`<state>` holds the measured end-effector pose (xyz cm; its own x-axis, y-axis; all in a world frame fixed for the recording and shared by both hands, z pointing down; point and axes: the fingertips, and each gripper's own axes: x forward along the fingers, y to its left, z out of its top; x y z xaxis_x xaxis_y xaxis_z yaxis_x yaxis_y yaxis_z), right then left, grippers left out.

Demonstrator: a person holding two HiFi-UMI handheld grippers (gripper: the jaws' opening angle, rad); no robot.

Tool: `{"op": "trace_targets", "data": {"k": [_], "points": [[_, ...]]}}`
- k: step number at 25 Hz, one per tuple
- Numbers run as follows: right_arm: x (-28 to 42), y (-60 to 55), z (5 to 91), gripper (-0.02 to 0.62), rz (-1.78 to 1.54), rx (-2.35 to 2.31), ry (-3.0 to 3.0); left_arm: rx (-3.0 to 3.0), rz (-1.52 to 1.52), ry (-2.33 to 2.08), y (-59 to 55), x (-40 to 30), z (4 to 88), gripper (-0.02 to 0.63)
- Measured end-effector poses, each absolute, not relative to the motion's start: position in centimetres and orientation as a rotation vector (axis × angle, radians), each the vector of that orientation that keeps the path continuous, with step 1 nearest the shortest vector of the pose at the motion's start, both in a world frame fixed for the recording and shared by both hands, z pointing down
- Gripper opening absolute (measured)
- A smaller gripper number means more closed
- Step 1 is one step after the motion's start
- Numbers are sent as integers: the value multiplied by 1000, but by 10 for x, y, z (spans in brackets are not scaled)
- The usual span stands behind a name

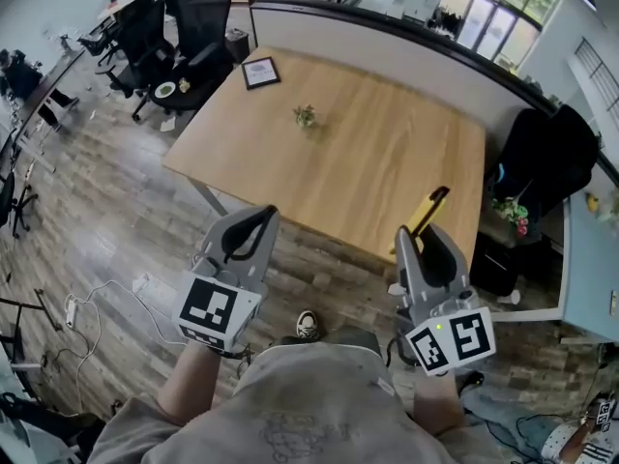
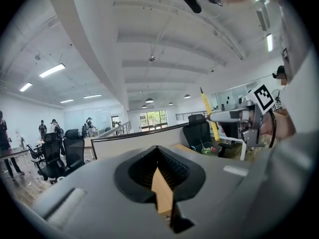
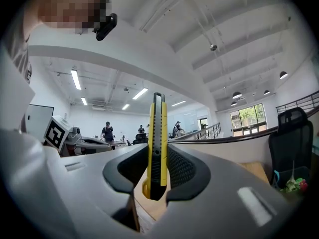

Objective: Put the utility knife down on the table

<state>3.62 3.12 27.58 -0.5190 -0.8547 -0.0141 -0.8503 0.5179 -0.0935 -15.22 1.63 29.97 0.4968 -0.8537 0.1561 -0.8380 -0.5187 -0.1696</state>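
Note:
The utility knife (image 3: 157, 138), yellow with a black middle strip, stands upright between the jaws of my right gripper (image 3: 158, 156), which is shut on its lower end. From the head view, the knife (image 1: 428, 211) sticks out over the near right edge of the wooden table (image 1: 368, 162), above my right gripper (image 1: 423, 238). My left gripper (image 1: 250, 230) hangs in front of the table's near edge, shut with nothing in it. In the left gripper view its jaws (image 2: 158, 153) meet, and the right gripper (image 2: 244, 117) with the knife (image 2: 208, 114) shows at the right.
A framed picture (image 1: 260, 72) and a small plant (image 1: 306, 116) sit on the table's far half. Black office chairs (image 1: 198, 27) stand at the far left, a dark chair (image 1: 542, 153) beside the right edge. A cable and power strip (image 1: 73, 307) lie on the wood floor.

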Motion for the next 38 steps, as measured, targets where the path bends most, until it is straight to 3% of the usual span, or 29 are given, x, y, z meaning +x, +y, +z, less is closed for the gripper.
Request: {"op": "trace_targets", "data": {"k": [14,38], "points": [[37,-76,283,121,-116,-1587,2682,-2683,-295,1514,-94,-170,300,2],[114,-271,305,121,-191,-1552,2696,-2668,-440,1486,-293,-82,309,2]]}}
